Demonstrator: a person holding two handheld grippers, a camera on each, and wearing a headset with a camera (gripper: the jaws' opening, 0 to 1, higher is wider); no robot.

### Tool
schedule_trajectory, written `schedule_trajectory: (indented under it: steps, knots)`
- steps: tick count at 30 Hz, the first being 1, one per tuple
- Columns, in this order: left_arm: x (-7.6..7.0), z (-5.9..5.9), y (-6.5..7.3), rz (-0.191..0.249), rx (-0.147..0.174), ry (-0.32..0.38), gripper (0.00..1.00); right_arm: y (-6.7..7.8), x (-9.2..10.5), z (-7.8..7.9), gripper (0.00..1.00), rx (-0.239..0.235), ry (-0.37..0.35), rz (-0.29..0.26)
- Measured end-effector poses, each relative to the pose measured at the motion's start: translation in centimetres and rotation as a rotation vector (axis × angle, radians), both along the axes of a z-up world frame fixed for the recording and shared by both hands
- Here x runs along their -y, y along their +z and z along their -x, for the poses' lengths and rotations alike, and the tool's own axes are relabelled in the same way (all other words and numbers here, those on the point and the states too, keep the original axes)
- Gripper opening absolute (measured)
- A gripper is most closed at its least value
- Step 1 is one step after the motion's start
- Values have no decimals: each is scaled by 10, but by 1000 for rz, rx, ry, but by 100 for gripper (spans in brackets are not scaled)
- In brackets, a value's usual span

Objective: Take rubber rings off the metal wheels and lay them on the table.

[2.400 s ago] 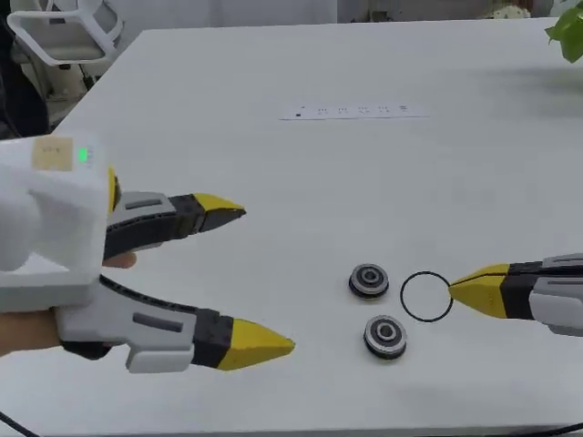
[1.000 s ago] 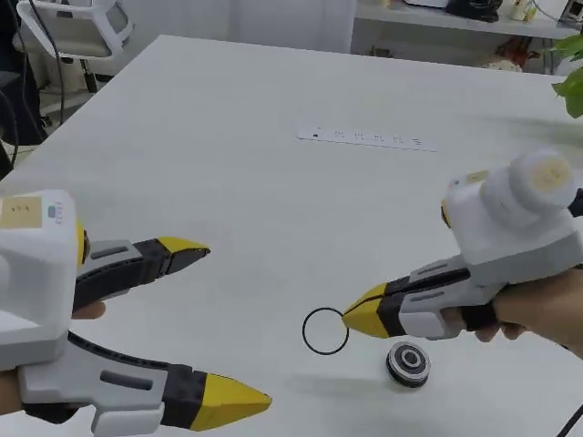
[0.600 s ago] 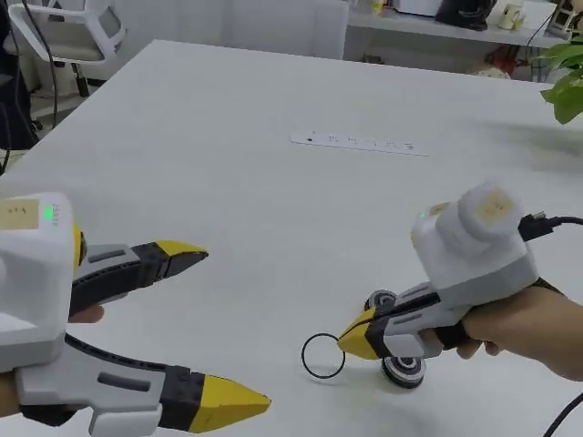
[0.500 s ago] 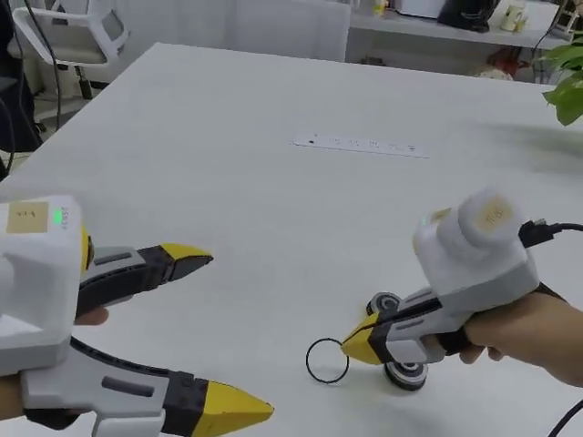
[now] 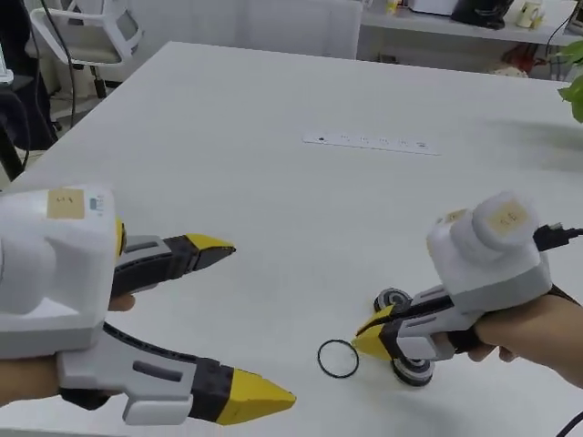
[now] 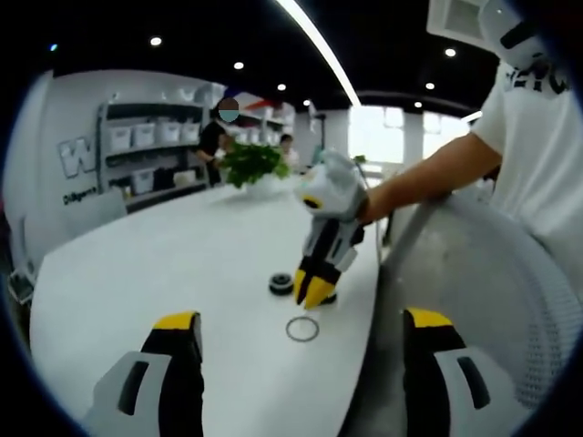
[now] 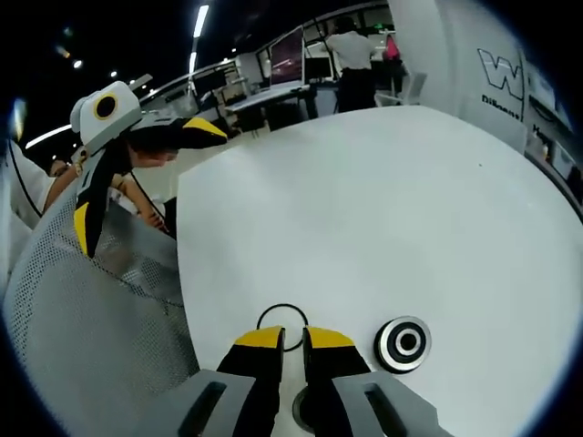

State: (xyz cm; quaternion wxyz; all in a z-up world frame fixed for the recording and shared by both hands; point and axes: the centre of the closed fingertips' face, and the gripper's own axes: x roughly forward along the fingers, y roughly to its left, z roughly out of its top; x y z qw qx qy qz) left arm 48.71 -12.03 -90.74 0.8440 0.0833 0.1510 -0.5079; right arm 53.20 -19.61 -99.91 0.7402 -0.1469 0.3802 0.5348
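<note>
Lying flat on the white surface (image 5: 273,137), the thin black rubber ring (image 5: 338,359) sits just beside the yellow tips of the right tool (image 5: 364,340), whose jaws are clenched together on nothing. One round metal wheel (image 5: 393,300) rests near the ring. A second metal wheel (image 5: 413,371), also near the ring, is partly under that tool. The left tool (image 5: 255,323) hangs released, jaws wide, well apart from the ring.
</note>
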Motion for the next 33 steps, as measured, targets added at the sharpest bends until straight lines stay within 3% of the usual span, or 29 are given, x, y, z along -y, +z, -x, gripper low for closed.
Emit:
schedule_trajectory:
  steps: [6,16,25,29,31,33]
  knots:
    - [10,-4,7,-14,24,-30,92,19,12,-1,10,44,28,-34]
    - [36,-14,19,-50,71,-114,89,39,54,1,21,102,31,-85]
    - [81,-21,39,-23,111,-218,84,24,69,1,20,102,-27,-100]
    - [100,-25,36,-80,143,-288,83,12,69,7,19,80,-4,-78]
    - [110,-29,37,-77,153,-309,82,7,71,8,19,75,0,-66]
    - [121,-32,37,-53,140,-328,78,3,72,8,20,75,0,-62]
